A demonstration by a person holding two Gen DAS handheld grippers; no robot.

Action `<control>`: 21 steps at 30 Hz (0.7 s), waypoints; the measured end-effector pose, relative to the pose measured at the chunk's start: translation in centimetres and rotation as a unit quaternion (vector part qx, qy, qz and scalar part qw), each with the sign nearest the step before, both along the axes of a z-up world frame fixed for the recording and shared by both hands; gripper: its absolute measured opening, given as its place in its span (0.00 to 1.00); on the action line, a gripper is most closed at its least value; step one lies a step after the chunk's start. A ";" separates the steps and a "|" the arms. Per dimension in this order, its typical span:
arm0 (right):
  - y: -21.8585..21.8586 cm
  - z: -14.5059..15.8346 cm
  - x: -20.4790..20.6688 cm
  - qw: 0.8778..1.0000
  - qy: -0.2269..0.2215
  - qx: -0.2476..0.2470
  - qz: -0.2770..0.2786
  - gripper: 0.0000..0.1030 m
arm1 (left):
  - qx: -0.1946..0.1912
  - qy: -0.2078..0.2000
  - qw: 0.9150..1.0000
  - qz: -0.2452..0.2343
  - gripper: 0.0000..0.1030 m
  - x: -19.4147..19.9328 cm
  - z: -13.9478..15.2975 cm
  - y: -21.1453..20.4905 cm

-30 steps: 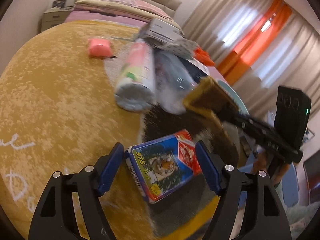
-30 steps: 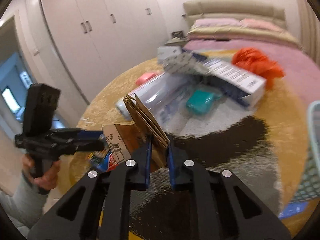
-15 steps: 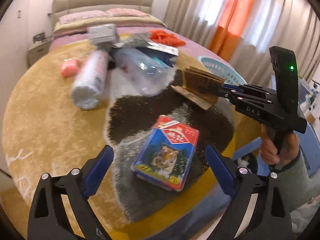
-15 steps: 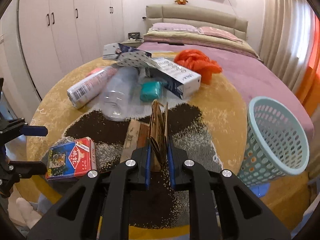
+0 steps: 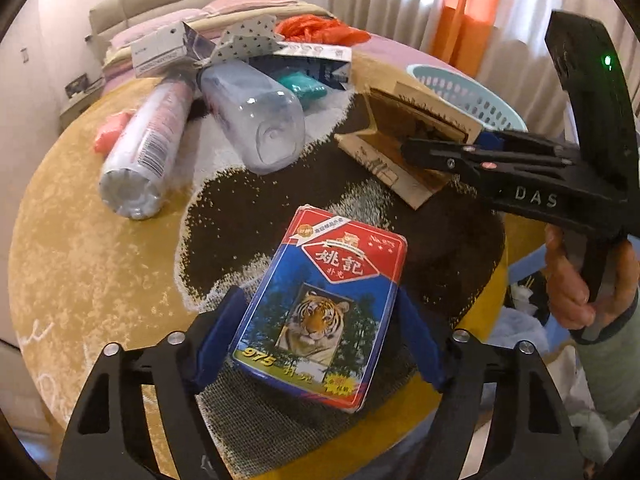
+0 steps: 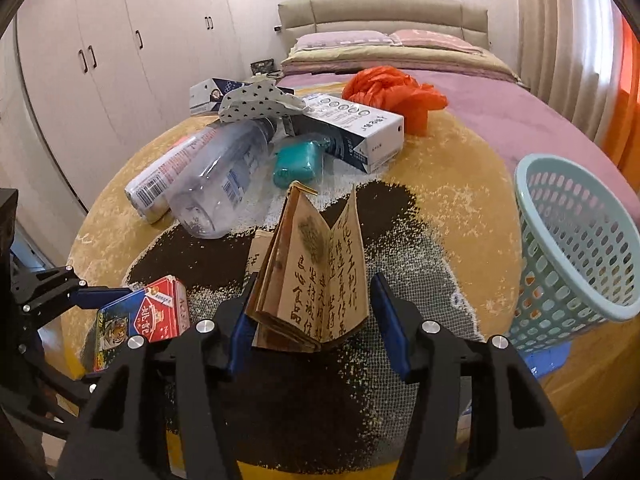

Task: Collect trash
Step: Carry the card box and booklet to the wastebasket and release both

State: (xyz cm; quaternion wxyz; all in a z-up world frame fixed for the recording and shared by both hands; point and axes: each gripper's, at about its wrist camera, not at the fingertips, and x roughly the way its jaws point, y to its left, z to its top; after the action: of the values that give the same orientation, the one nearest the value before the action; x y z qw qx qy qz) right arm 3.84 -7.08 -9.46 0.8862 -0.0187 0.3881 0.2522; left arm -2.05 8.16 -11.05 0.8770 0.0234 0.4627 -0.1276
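A round tabletop (image 5: 80, 260) covered in yellow plush cloth with a dark panda pattern carries the litter. At its near edge lies a blue and red playing-card box with a tiger picture (image 5: 320, 312). The left tool (image 5: 318, 300) straddles it, and its blue pads (image 5: 224, 328) sit against both long sides of the box, gripping it.

Toward the right edge, a brown paper booklet with black brush writing (image 6: 320, 280) stands on its spine, its pages fanned apart. The right tool (image 6: 316, 320) is around it with its fingers spread. The left pad (image 6: 240, 320) touches the booklet's outer leaf, and the right pad stands clear of the pages. The left wrist view shows the same booklet (image 5: 400, 136) at the tip of that tool.

A pale green plastic mesh basket (image 6: 576, 240) sits tilted just off the right edge of the tabletop.

Across the far half of the tabletop:
- A clear plastic bottle (image 6: 216, 192) lies on its side.
- A white bottle with a pink label (image 6: 160, 180) lies beside it.
- Behind them is a teal pouch (image 6: 298, 162).
- A long white and blue carton (image 6: 360, 132) lies there too.
- A crumpled sheet of white paper with black dots (image 6: 256, 100) rests on top.
- An orange plastic bag (image 6: 392, 88) sits at the far edge.

A small pink object (image 5: 108, 136) sits near the left edge.
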 end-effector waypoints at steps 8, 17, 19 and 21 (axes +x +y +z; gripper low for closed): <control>-1.7 1.5 0.3 0.999 -0.015 0.010 -0.026 0.05 | -0.036 -0.063 0.997 0.009 0.65 -0.1 4.0 -0.2; -7.1 4.8 2.7 0.992 -0.062 0.011 -0.109 0.05 | -0.085 -0.115 0.990 0.004 0.65 6.2 8.0 -3.5; -8.8 5.5 3.7 0.988 -0.073 0.008 -0.133 0.05 | -0.094 -0.120 0.988 -0.005 0.65 7.8 8.6 -4.8; -10.4 6.1 4.5 0.985 -0.080 0.006 -0.155 0.05 | -0.098 -0.126 0.987 -0.019 0.65 9.7 9.1 -6.8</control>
State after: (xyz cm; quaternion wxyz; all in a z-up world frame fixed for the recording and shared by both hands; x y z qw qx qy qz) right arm 8.33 -17.53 -3.40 0.9430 0.0267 0.3125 0.1115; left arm 7.65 1.39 -1.95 0.9236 -0.0376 0.3336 -0.1851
